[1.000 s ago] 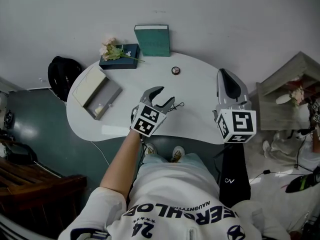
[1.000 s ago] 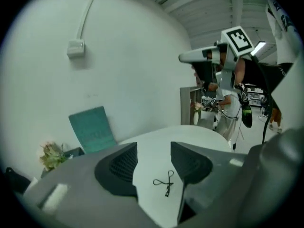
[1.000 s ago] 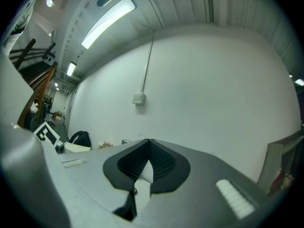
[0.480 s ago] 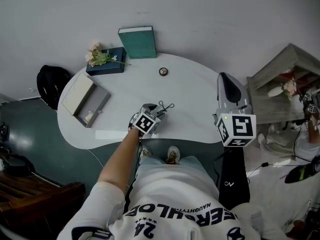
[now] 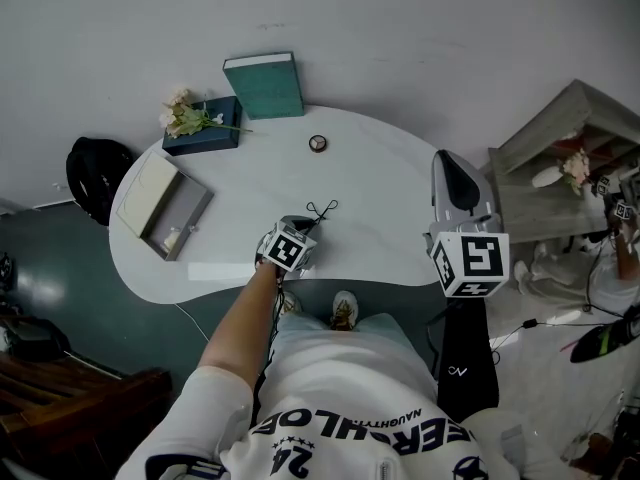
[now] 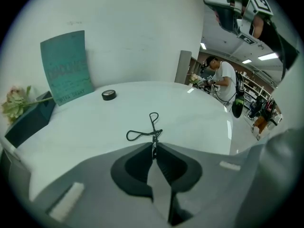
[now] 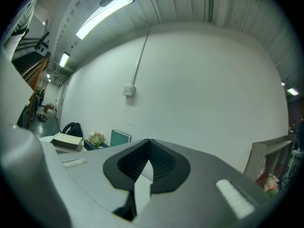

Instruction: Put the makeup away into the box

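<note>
A black wire eyelash curler (image 5: 322, 209) lies on the white table (image 5: 380, 198), its two handle loops (image 6: 142, 129) pointing away from me. My left gripper (image 5: 306, 227) is low over the table's near edge, with its jaws shut on the curler's near end (image 6: 153, 146). An open grey box (image 5: 175, 218) with a cream lid stands at the table's left end, apart from the gripper. A small round compact (image 5: 317, 143) sits near the far edge. My right gripper (image 5: 447, 158) hangs above the table's right end, shut (image 7: 148, 144) with nothing in it.
A teal book (image 5: 264, 85) leans on the wall beside a dark blue box with flowers (image 5: 195, 120). A black bag (image 5: 92, 168) lies on the floor at the left. A wooden shelf (image 5: 560, 158) stands to the right.
My left gripper was open over the curler; it has dropped toward the table and shut on it. The right gripper has barely moved.
</note>
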A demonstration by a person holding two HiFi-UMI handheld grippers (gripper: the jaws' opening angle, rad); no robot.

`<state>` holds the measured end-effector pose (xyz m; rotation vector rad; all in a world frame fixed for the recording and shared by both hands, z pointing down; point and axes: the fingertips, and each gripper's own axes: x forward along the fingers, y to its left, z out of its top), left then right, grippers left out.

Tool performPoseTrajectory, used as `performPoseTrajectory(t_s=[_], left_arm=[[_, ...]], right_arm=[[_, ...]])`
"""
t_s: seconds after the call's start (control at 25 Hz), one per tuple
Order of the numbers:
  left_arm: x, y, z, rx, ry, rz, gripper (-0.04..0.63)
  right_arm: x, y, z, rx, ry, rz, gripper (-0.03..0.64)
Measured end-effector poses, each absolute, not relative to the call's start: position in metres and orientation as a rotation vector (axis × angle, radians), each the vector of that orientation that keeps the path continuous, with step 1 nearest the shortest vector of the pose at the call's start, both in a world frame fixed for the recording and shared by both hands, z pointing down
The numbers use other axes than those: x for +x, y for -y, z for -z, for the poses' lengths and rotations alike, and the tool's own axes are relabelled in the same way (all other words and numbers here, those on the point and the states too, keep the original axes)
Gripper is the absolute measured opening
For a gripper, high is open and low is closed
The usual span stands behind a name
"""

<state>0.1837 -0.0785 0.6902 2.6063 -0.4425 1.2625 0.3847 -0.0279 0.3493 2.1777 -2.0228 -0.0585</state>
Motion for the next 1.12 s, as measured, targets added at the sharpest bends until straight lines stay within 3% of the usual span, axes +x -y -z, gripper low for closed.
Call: performPoseTrajectory(t_s=[0.28,0.92,1.12], left_arm=[[0.193,0.094,-0.633,2.714,0.574,-1.100,0.035],[0.179,0.124,-0.321,3.113,1.156,-0.101,0.037],[0.169,0.122,-0.302,3.110,1.187,0.005,0.037]], right_arm=[[0.382,0.030,-0.341,2.186,2.061,0.083,0.031],[0.360,0.054,-0.323,2.163,2.158,0.135,0.031],[0.349,0.062,-0.323,2.134,2.183,0.138,0.031]])
